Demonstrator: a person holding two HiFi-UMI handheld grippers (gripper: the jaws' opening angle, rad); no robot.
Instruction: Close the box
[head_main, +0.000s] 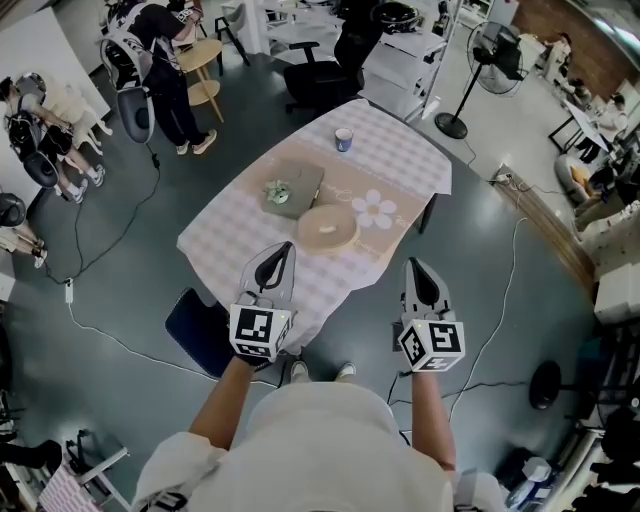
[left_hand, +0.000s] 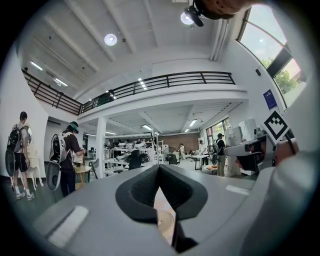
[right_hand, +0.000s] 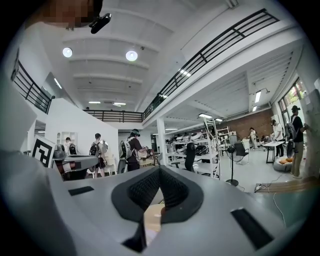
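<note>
Beyond the closed, empty left gripper (head_main: 284, 248) and right gripper (head_main: 414, 263), the box (head_main: 296, 190) sits on the table (head_main: 400, 150).

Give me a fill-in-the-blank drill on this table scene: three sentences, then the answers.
1. The small cup beyond the grey square piece is ___ in colour.
2. Beside the grey square piece lies a beige piece whose shape is ___.
3. The left tool and the right tool both have their jaws ___.
Missing words: blue; round; shut.
</note>
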